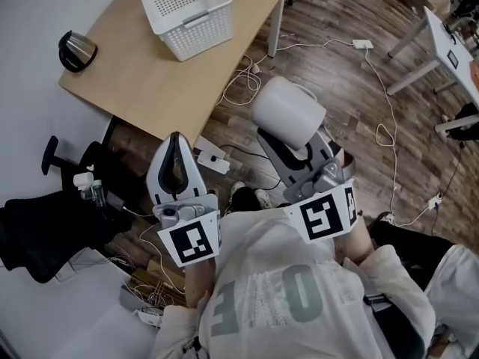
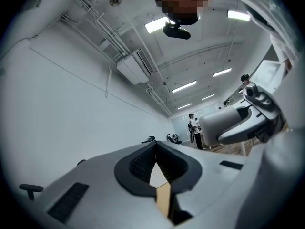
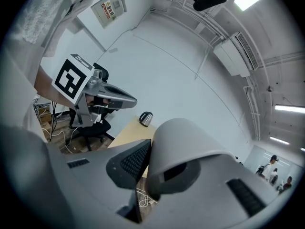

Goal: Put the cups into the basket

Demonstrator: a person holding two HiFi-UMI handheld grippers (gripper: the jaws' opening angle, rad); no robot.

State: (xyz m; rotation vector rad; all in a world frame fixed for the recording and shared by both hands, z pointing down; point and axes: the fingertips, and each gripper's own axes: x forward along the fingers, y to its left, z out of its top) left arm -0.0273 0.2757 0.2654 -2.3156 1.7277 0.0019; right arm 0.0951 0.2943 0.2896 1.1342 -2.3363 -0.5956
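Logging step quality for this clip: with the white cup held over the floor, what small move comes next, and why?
Probably carry the right gripper forward and leftward toward the white lattice plastic basket on the light wooden table. Its jaws are shut on the smooth white cup, which hangs over the wood floor, short of the table.

You stand on a dark wood-plank floor (image 1: 337, 66) strewn with white cables (image 1: 243, 88). A light wooden table (image 1: 142, 88) sits against the white wall (image 1: 30, 21), a black office chair (image 1: 37, 230) beside it, strip lights (image 2: 183, 86) overhead.
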